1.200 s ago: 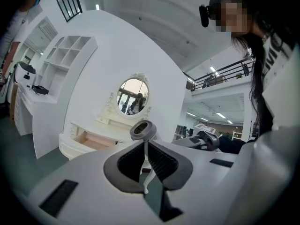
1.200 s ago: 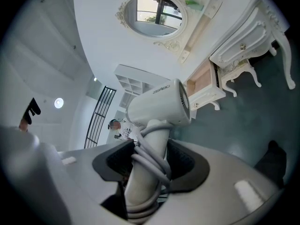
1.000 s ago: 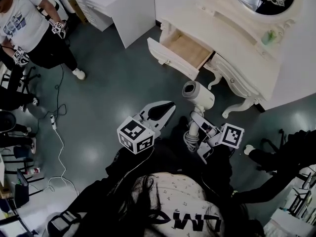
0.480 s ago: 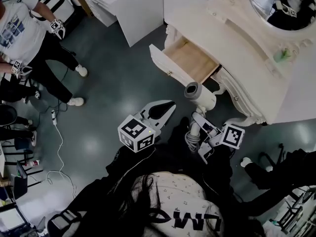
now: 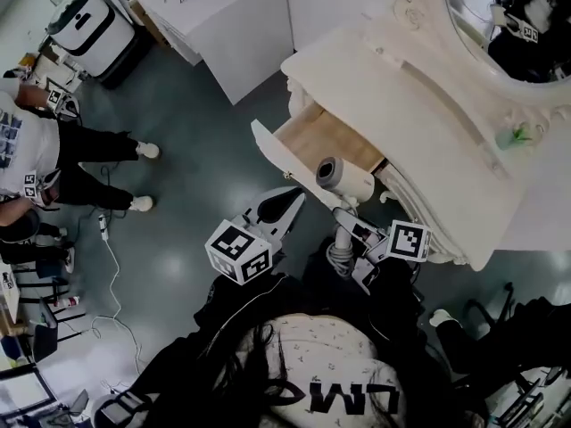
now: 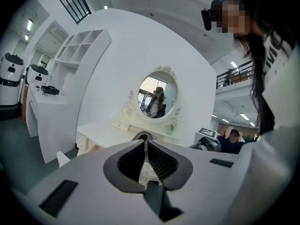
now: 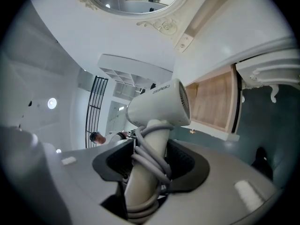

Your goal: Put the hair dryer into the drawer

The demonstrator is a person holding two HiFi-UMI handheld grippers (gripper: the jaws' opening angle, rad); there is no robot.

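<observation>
The white hair dryer [image 5: 343,178] stands upright with its grey cord wound round the handle. My right gripper [image 5: 351,235] is shut on that handle, and the dryer's head hangs over the near corner of the open drawer [image 5: 308,143]. In the right gripper view the hair dryer [image 7: 159,108] rises from between the jaws of the right gripper [image 7: 151,149], with the drawer's wooden bottom [image 7: 213,100] just beyond. My left gripper [image 5: 293,195] is to the left of the dryer, shut and holding nothing, just short of the drawer front. The left gripper [image 6: 144,143] points at the dressing table.
The drawer belongs to a white ornate dressing table [image 5: 428,105] with an oval mirror [image 5: 508,16] and a small green bottle [image 5: 517,135]. A white cabinet [image 5: 223,25] stands at the back. A person [image 5: 31,145] stands at the far left, and a cable [image 5: 111,266] lies on the floor.
Both grippers have moved forward toward the dressing table. The hair dryer, held the whole time, went from short of the drawer to over its near corner.
</observation>
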